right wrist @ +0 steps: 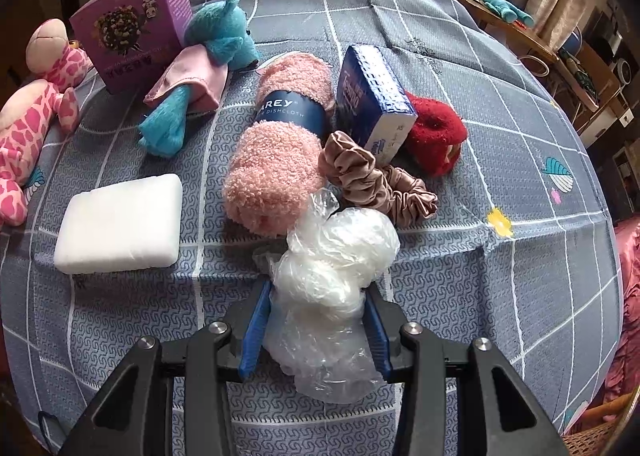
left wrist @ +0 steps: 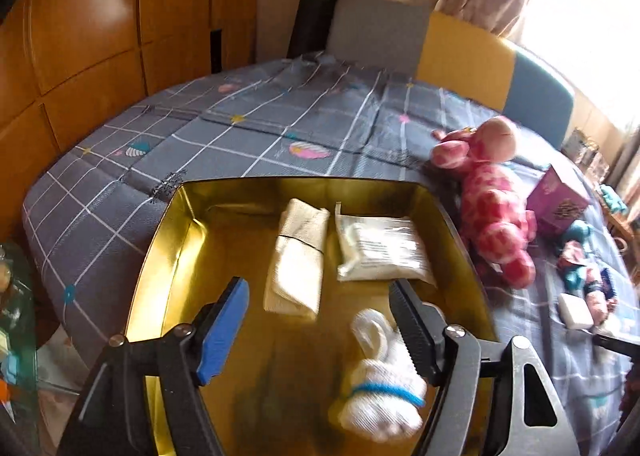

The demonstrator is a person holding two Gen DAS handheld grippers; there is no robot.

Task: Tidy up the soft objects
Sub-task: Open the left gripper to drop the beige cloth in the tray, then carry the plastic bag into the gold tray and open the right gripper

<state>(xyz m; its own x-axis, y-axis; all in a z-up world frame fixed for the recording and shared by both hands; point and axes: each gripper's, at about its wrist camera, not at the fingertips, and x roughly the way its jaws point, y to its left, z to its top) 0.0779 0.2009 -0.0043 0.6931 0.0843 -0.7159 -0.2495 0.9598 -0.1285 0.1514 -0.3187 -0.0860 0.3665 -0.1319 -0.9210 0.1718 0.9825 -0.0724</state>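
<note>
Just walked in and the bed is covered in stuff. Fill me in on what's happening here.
Someone is sorting soft things off the bed into a gold tin, a handheld gripper in each hand. The left gripper hangs open over the tin, above a white sock bundle; a folded cream cloth and a sealed white packet also lie inside. The right gripper is clamped on a crumpled clear plastic bag on the bed. The pink dishcloth roll, scrunchies, white sponge and plush toys wait.
</note>
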